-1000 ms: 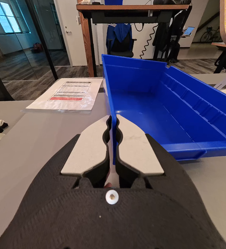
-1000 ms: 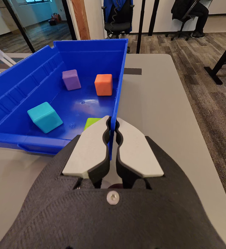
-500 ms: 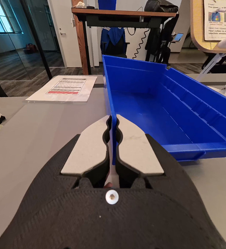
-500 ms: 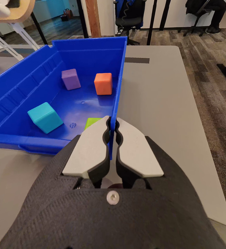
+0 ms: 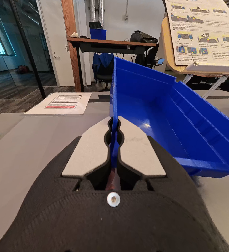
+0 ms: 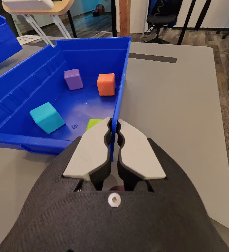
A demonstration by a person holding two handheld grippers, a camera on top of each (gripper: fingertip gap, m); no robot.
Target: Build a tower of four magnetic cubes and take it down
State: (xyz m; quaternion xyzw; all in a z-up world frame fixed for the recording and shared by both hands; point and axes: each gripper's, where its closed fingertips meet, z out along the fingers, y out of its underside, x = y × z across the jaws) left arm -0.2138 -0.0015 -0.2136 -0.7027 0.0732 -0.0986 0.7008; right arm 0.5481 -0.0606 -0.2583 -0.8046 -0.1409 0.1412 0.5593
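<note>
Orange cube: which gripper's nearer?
Right. The right gripper clamps the wall of the blue bin holding the orange cube. The left gripper grips a different, empty bin.

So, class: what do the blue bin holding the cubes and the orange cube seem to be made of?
Blue bin: looks like moulded hard plastic, glossy; its floor shows light glare and its side walls have moulded ribs.
Orange cube: probably smooth plastic with a satin finish, rounded edges and a soft sheen; what is inside cannot be seen.

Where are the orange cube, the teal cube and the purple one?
orange cube [image 6: 106,83]: right wrist view, its front face.
teal cube [image 6: 46,118]: right wrist view, its near face.
purple cube [image 6: 73,80]: right wrist view, its top face.
</note>
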